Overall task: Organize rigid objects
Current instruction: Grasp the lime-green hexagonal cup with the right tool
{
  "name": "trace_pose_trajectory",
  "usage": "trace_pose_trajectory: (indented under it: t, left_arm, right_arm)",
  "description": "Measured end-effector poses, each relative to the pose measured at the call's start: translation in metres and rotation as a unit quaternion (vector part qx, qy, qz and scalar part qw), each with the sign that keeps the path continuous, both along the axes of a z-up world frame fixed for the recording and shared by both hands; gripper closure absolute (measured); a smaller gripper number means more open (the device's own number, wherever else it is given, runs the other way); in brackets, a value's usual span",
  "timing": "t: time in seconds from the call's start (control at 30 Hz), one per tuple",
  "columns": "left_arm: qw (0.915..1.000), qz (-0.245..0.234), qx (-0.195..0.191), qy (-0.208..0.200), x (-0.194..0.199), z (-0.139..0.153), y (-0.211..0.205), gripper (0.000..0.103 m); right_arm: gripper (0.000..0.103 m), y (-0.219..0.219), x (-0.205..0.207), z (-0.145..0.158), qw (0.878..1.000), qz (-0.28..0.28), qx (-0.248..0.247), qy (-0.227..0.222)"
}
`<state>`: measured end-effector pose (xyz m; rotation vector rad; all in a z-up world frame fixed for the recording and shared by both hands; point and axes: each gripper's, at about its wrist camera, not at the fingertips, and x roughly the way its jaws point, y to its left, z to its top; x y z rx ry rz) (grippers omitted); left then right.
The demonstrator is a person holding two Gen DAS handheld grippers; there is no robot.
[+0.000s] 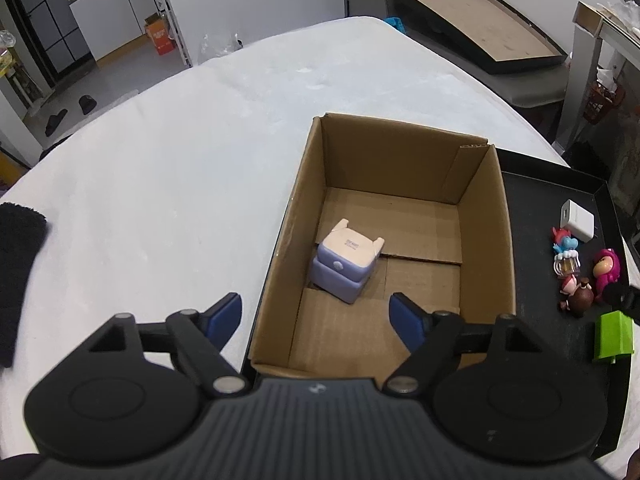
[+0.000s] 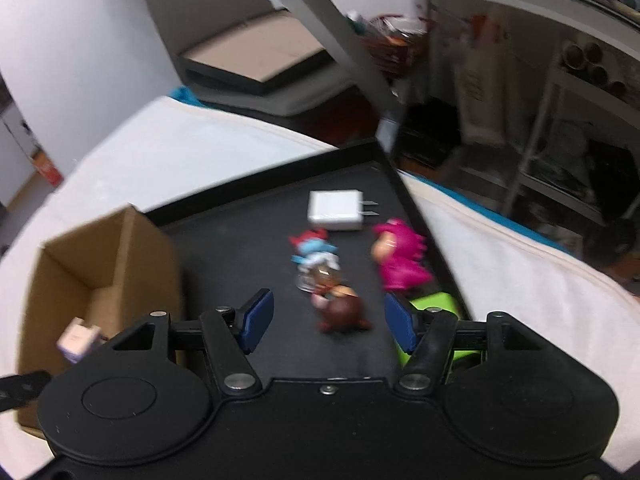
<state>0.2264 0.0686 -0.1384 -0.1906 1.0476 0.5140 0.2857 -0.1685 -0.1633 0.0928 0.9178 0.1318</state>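
Note:
A cardboard box (image 1: 484, 240) stands on a black tray (image 1: 552, 192) and holds a lilac and cream toy (image 1: 346, 266). My left gripper (image 1: 316, 318) is open and empty above the box's near end. On the tray lie a white charger (image 2: 336, 210), a blue and red figure (image 2: 314, 250), a clear mug charm (image 2: 316, 274), a brown figure (image 2: 340, 312), a pink figure (image 2: 396, 256) and a green block (image 2: 434, 304). My right gripper (image 2: 326, 320) is open, with the brown figure between its fingers. The box (image 2: 100, 264) also shows at left in the right wrist view.
The tray sits on a white cloth-covered table (image 1: 180, 152). A black cloth (image 1: 18, 272) lies at the table's left edge. Another black tray with a brown bottom (image 1: 480, 28) lies beyond the table. Shelves and clutter (image 2: 540, 120) stand to the right.

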Motion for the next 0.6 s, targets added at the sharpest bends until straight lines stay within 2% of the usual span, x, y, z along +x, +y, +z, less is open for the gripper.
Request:
trace_pose_trajectory:
  t: [0.17, 0.6]
  left_arm:
    - [0.9998, 0.019, -0.006, -0.004, -0.001, 0.005, -0.002, 0.023]
    - [0.9994, 0.034, 0.007, 0.007, -0.002, 0.007, -0.006, 0.023]
  right_arm:
    - [0.041, -0.008, 0.004, -0.012, 0.999, -0.015, -0.035, 0.012]
    - [0.041, -0.025, 0.014, -0.030, 0.996, -0.038, -0.066, 0.038]
